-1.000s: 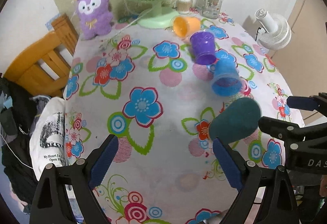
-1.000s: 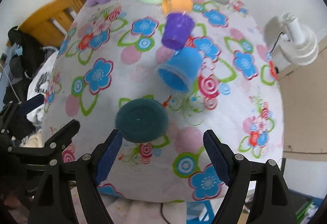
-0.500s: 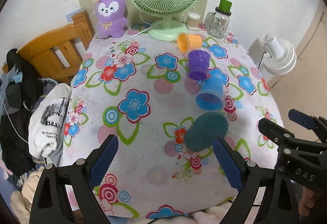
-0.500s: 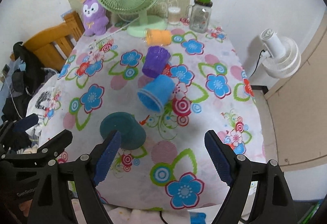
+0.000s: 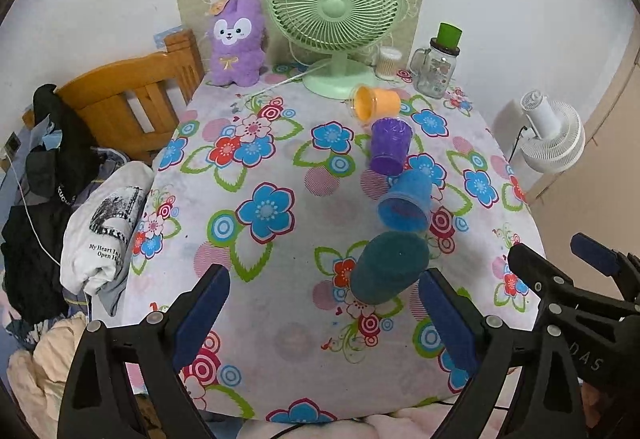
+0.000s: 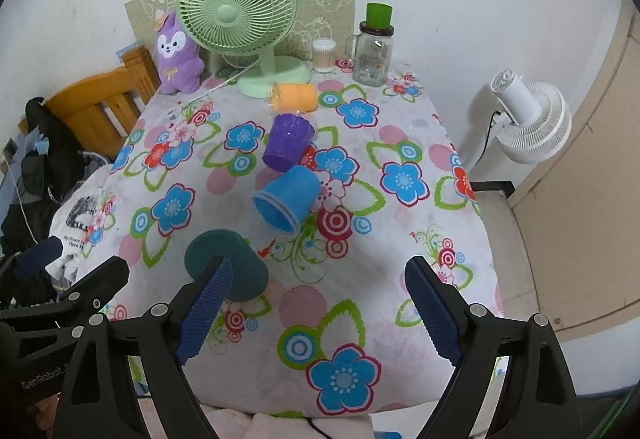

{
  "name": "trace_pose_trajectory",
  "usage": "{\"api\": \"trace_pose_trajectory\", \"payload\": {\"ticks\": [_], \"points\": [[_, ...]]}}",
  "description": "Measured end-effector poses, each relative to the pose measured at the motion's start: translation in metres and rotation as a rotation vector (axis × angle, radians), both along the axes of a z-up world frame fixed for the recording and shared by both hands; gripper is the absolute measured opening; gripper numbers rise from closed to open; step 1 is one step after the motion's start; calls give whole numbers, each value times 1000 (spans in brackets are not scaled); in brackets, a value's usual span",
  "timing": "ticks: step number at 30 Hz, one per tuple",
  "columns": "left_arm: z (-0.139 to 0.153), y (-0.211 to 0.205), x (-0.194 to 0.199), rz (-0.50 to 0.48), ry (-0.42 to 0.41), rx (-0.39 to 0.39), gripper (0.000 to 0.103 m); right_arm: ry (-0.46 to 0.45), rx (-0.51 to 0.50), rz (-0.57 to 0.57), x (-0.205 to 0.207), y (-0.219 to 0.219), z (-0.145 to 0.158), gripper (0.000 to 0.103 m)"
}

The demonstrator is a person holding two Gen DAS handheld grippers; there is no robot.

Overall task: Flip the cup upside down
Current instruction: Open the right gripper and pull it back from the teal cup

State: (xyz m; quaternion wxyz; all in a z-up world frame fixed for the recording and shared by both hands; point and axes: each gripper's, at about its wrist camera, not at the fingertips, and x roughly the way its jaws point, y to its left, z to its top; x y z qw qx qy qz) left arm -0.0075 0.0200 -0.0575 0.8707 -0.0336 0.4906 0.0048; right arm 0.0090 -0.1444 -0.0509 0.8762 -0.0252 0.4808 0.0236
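While both of my grippers hang above the near edge of the floral table (image 5: 280, 339), the left gripper (image 5: 324, 315) and the right gripper (image 6: 318, 309) each have their jaws spread wide with nothing between them. From the left wrist I see the teal cup (image 5: 390, 267) standing base-up at about one o'clock, just beyond my right finger. Past it, toward twelve, the blue cup (image 5: 406, 201) lies tipped with its mouth toward me, then the purple cup (image 5: 389, 145) and the orange cup (image 5: 376, 102) on its side by the green fan (image 5: 334, 13).
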Motion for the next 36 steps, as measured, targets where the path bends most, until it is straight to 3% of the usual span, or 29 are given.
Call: {"api": "trace_pose_trajectory", "payload": {"ticks": [36], "points": [[6, -1, 3, -6, -18, 22, 99, -28, -5, -24, -6, -4, 7, 94]]}}
